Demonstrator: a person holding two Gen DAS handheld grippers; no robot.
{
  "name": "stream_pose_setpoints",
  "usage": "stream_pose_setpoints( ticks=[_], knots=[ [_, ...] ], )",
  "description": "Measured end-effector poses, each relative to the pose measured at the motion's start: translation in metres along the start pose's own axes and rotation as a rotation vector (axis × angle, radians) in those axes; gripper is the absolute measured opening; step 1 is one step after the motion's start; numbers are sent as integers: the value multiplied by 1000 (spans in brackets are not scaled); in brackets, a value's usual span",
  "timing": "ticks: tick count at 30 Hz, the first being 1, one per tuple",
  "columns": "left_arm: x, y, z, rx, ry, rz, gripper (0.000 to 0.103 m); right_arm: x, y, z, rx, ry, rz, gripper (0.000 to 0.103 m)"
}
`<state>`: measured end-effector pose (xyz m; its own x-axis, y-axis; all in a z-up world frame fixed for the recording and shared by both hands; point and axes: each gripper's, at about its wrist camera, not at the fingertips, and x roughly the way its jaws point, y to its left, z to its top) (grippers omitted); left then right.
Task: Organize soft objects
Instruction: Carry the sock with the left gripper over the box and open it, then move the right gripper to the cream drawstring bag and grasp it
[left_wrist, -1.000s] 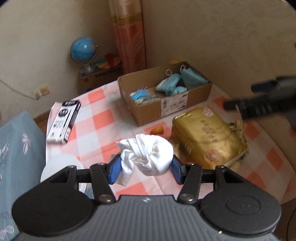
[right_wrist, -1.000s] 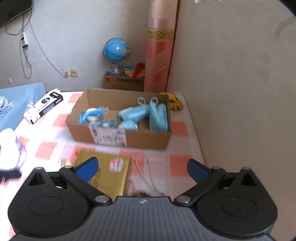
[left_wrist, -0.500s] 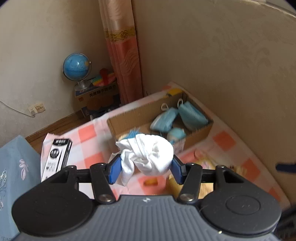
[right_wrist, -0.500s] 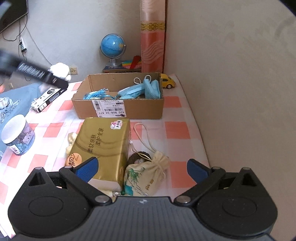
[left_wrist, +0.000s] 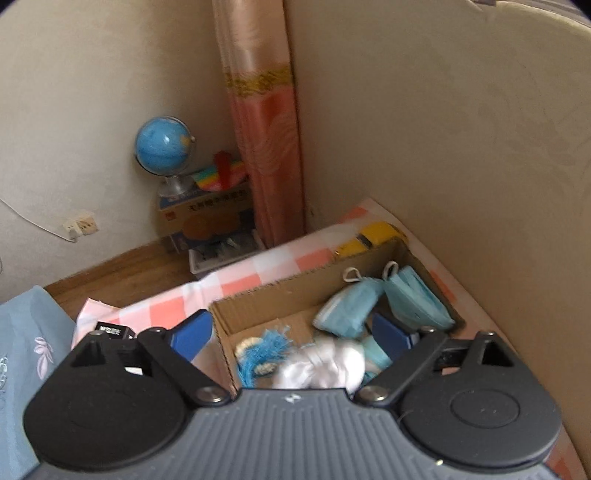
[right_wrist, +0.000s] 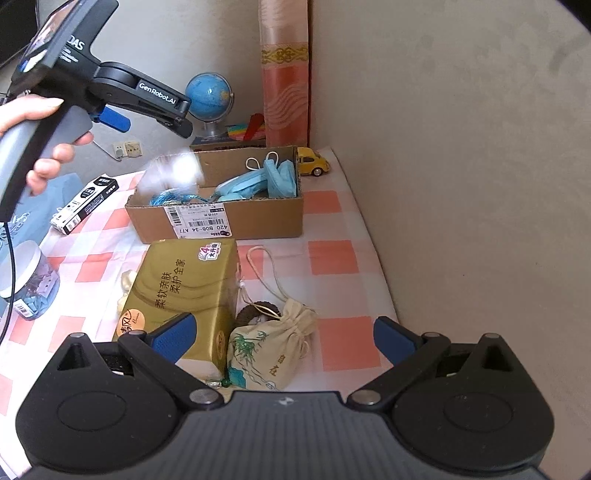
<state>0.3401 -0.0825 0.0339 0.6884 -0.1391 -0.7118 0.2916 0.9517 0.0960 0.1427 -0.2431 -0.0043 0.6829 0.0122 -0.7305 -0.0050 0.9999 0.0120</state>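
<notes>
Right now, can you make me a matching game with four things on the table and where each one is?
Things:
1. face masks
2. yellow toy car
3. drawstring pouch
4. black-and-white carton

Places:
A. beside the gold tissue pack
B. inside the cardboard box
C. on the cloth left of the box
D. behind the box, near the wall

Pairs: 1-B, 2-D, 3-A, 4-C

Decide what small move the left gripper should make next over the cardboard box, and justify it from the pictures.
Probably draw the left gripper up and clear of the cardboard box. Its jaws are opening, the white cloth bundle is falling free among the blue face masks, and no pad presses it.
</notes>
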Motion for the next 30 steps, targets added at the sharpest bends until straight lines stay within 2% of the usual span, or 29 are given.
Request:
stream_pose_setpoints(
  ticks=[5,13,21,27,30],
  knots=[
    [-8,4,-8,-16,20,7,94,-1,-1,0,-4,1,4,103],
    [-47,-1,-31,2,30,49,94,-6,1,-1,-11,-21,33,103],
    [-89,0,-82,-70,54,82,95,-14,2,-16,-31,-36,68,103],
    [-110,2,-124,-116,40,162,96,-12,1,-36,-63,-25,136,103],
    [-113,3,-145,-159,48,160,98,-9,1,-45,-76,-20,180,103]
  ],
)
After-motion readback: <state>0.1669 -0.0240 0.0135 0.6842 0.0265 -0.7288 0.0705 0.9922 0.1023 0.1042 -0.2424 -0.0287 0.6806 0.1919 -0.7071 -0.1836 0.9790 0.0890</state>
